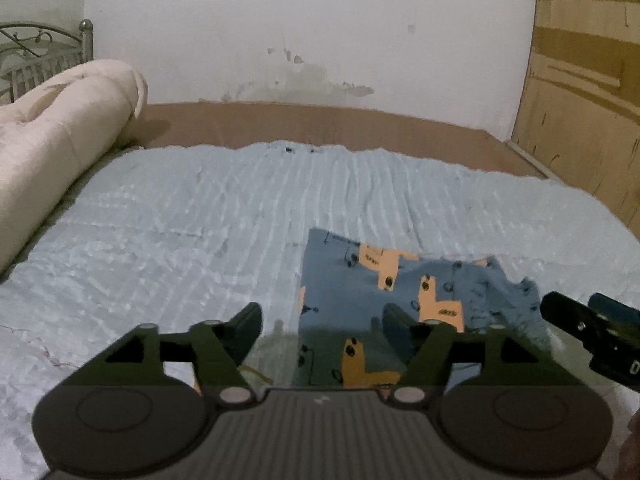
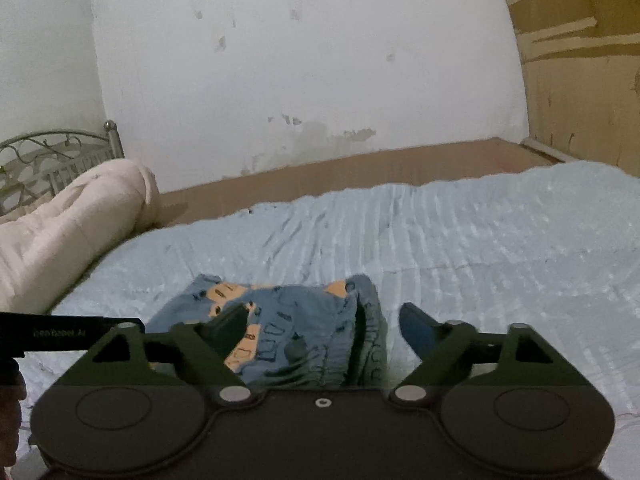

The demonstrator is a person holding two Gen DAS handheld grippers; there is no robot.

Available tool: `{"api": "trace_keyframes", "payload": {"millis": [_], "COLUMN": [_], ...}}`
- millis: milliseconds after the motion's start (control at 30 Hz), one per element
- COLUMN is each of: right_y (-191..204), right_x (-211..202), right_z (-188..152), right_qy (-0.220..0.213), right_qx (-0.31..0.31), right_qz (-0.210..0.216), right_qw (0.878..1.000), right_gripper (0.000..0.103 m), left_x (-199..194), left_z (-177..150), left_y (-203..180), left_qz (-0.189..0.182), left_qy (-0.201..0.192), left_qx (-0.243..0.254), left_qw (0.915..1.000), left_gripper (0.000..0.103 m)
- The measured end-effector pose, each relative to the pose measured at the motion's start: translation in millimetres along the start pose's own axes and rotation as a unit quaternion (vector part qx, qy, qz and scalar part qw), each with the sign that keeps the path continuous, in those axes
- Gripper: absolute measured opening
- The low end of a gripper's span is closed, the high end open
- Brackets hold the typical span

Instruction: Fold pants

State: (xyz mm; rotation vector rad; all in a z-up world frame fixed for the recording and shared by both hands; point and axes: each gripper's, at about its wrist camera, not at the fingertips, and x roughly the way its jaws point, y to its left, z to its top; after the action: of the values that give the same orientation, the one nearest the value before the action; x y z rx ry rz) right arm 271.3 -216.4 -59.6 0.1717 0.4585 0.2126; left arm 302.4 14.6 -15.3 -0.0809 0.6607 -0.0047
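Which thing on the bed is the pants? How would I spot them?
Find the pale blue bedspread covering the bed. Near its front edge, between the two black grippers, lie the pants: a darker blue bundle with orange blocks and small black drawings, unlike the plain cream rolled quilt at the left.

Open blue bedspread (image 1: 180, 216) beyond pants (image 1: 380, 292), rolled duvet (image 1: 60, 140) blocking left

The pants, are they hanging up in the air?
No, the pants lie in a bundle on the blue bedspread, with nothing lifting them.
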Motion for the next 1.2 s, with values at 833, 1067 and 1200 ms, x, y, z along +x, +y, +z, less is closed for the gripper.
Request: {"api": "trace_keyframes", "payload": {"millis": [833, 1067, 1200], "right_y": [36.8, 44.8, 46.9], "right_x": [-154.2, -191.2, -206.2], "right_z": [15.2, -12.8, -30.0], "right_qy": [-0.095, -0.091, -0.082], "right_qx": [-0.009, -0.018, -0.024], "right_qz": [-0.002, -0.011, -0.018], "right_qw": [0.995, 0.996, 0.996], "right_gripper": [0.102, 0.102, 0.102], "left_x": [-154.3, -178.5, -185.2], "left_z": [-18.0, -50.9, -69.4], "left_y": [6.2, 11.6, 15.1], "left_qz": [-0.020, -0.020, -0.017], "left_qy": [-0.098, -0.098, -0.090], "left_qx": [0.000, 0.004, 0.004], "left_qw": [0.9950, 0.9950, 0.9958], "left_gripper": [0.102, 0.102, 0.102]}}
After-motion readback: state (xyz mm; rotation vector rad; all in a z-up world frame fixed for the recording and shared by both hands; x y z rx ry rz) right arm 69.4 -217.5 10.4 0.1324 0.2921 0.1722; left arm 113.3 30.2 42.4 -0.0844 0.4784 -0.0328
